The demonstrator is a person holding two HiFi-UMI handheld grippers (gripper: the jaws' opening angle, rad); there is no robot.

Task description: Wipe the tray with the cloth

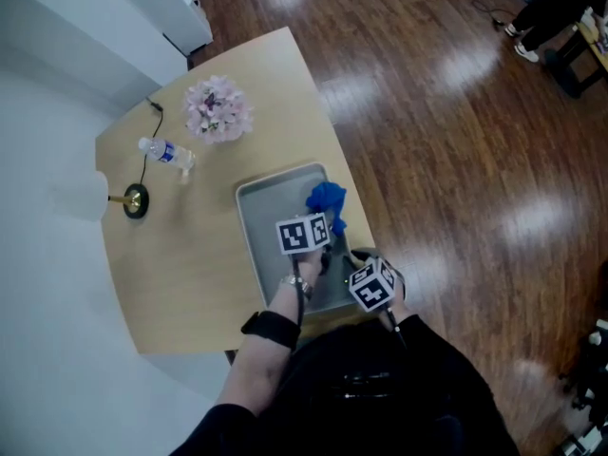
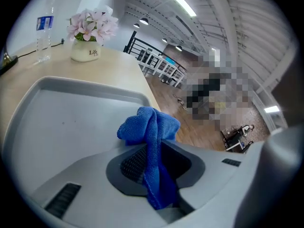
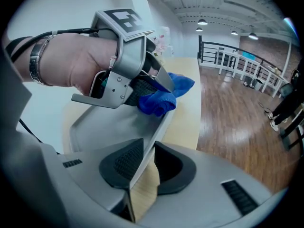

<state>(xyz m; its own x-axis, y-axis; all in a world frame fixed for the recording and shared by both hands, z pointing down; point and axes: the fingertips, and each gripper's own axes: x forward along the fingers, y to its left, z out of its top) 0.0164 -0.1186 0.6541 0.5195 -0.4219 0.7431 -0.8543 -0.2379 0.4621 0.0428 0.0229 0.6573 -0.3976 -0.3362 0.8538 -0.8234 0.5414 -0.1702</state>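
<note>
The left gripper [image 2: 154,163] has its jaws nearly closed, pinching a blue cloth [image 2: 149,125], which bunches up beyond the fingertips and hangs down between the pads. In the head view the cloth [image 1: 327,202] sits at the grey tray's [image 1: 271,218] 1 o'clock corner, by the far right rim. The right gripper [image 3: 142,167] has its jaws closed to a narrow gap on the tray's thin rim [image 3: 159,127], holding it at about 5 o'clock on the near right edge. The tray lies on a wooden table [image 1: 190,274] close to its right edge. From the tray, a pot of pink flowers [image 1: 218,109] stands at 11 o'clock, and a water bottle [image 1: 166,152] lies at 10 o'clock, well apart from it.
</note>
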